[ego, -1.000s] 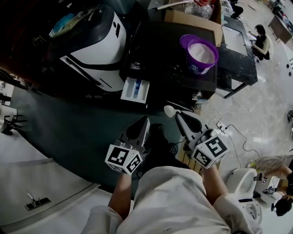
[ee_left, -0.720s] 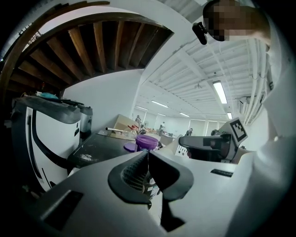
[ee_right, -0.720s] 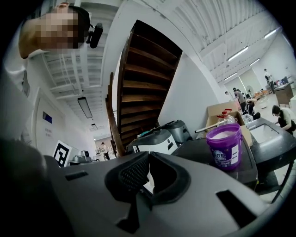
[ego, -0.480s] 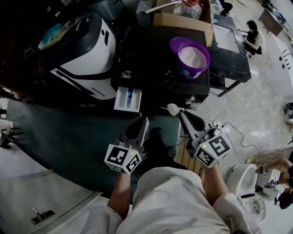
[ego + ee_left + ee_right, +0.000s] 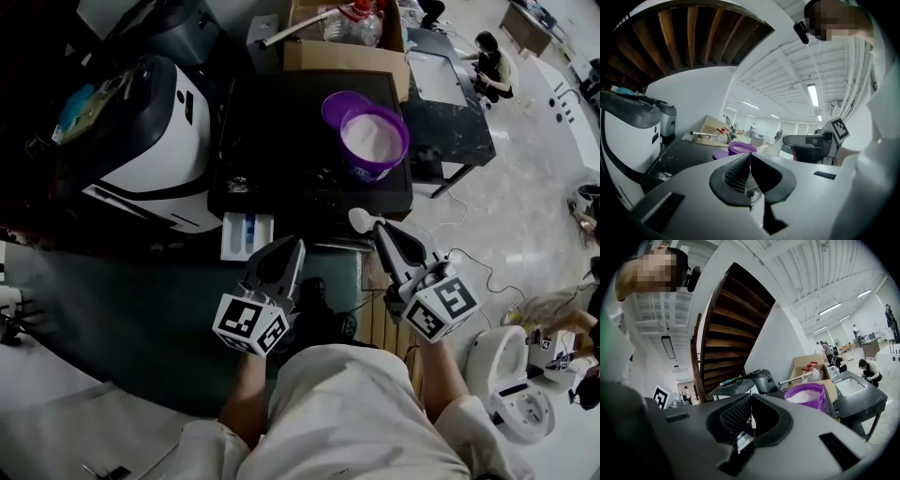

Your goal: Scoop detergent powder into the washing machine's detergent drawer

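I hold both grippers low in front of the black-topped washing machine [image 5: 291, 141], short of its front edge, seen from the head view. My right gripper [image 5: 384, 234] is clenched on the handle of a white scoop [image 5: 360, 220], and the scoop's bowl juts past the jaw tips toward the machine. I cannot tell from any view whether the bowl carries powder. From the right gripper view, that gripper [image 5: 751, 399] shows its ribbed jaws pressed together, with a sliver of white caught low between them.

My left gripper [image 5: 289, 248] is clenched with nothing in it. In the left gripper view its jaws [image 5: 749, 157] meet along a thin line, and the scoop [image 5: 772, 146] shows to the right at the tip of the other gripper.

The detergent drawer [image 5: 246, 234] stands pulled open at the front left of the washing machine, white with a blue part inside. It lies just ahead and to the left of my left gripper, and apart from the scoop.

A purple tub [image 5: 373, 141] full of white powder [image 5: 371, 136] sits on the right part of the machine's top, and its purple lid [image 5: 339, 105] lies touching it behind. The same tub [image 5: 806, 397] shows ahead and to the right in the right gripper view.

A cardboard box [image 5: 347, 54] stands behind the machine. A white and black appliance [image 5: 150, 122] stands beside the machine on the left.
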